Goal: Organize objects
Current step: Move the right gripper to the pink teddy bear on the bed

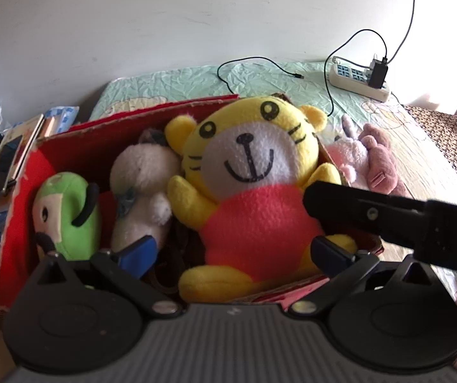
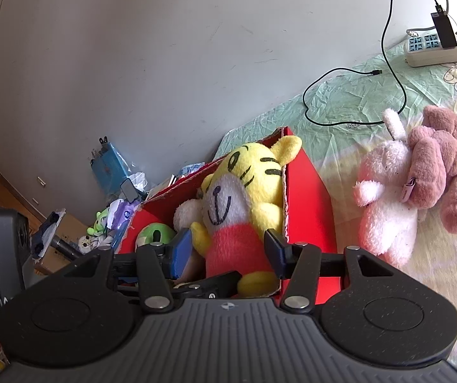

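A yellow tiger plush (image 1: 247, 159) in a red shirt lies in the red cardboard box (image 1: 20, 223), beside a white plush (image 1: 142, 185) and a green plush (image 1: 68, 214). My left gripper (image 1: 236, 252) stands open over the tiger's legs, and its left pad is clear of the toy. In the right wrist view my right gripper (image 2: 228, 252) has both blue pads against the red body of the tiger plush (image 2: 234, 191), shut on it. One black finger (image 1: 340, 204) of the right gripper reaches in from the right.
On the bedsheet right of the box (image 2: 311, 198) lie a pink-white bunny plush (image 2: 384, 204) and a mauve plush (image 2: 436, 166). A power strip (image 2: 436, 48) and black cable (image 2: 324, 73) lie farther back. Left of the box is a cluttered stand with books (image 1: 1, 172).
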The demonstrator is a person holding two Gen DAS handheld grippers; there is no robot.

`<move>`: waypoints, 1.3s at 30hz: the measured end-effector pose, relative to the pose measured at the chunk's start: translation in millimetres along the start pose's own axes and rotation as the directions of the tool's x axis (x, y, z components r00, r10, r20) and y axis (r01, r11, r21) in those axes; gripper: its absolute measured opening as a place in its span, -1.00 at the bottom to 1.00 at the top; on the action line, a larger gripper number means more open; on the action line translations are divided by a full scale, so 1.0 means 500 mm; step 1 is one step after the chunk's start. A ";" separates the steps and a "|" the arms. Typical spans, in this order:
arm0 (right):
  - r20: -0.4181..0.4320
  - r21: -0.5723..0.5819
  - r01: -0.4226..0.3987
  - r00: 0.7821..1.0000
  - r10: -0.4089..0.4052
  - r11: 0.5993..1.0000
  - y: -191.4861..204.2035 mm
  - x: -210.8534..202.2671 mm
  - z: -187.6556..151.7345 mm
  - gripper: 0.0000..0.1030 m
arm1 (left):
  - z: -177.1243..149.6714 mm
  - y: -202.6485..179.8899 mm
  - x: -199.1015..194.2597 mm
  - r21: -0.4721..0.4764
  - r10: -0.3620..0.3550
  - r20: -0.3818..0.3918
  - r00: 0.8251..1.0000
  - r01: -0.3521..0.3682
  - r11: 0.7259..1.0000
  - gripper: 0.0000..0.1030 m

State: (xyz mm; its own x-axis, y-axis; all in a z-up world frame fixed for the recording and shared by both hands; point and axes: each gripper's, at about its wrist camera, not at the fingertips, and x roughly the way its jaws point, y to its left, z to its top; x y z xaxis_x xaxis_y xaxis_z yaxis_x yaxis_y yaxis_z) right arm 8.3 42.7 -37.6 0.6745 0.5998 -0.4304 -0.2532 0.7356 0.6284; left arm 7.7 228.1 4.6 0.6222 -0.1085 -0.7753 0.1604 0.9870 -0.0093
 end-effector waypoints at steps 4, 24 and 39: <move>-0.001 -0.001 -0.014 1.000 0.014 1.000 -0.002 -0.010 -0.001 0.04 | 0.000 -0.003 -0.011 -0.007 0.022 0.008 1.000 -0.022 1.000 0.99; -0.014 0.030 -0.059 0.998 0.059 0.998 -0.096 -0.093 0.025 0.07 | 0.002 -0.111 -0.098 0.030 0.151 0.105 0.983 -0.155 0.987 0.98; -0.017 0.113 0.073 0.997 -0.071 0.991 -0.259 -0.178 0.055 0.06 | 0.017 -0.313 -0.072 0.173 0.029 0.154 0.988 -0.055 0.983 0.98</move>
State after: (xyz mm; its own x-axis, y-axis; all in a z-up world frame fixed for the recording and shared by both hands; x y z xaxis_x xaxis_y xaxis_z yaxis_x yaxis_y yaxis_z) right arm -0.1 -114.7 -62.8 0.6793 0.5511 -0.4847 -0.1237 0.7369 0.6646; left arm -33.3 76.5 39.1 0.7368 -0.0970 -0.6691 0.2557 0.9561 0.1430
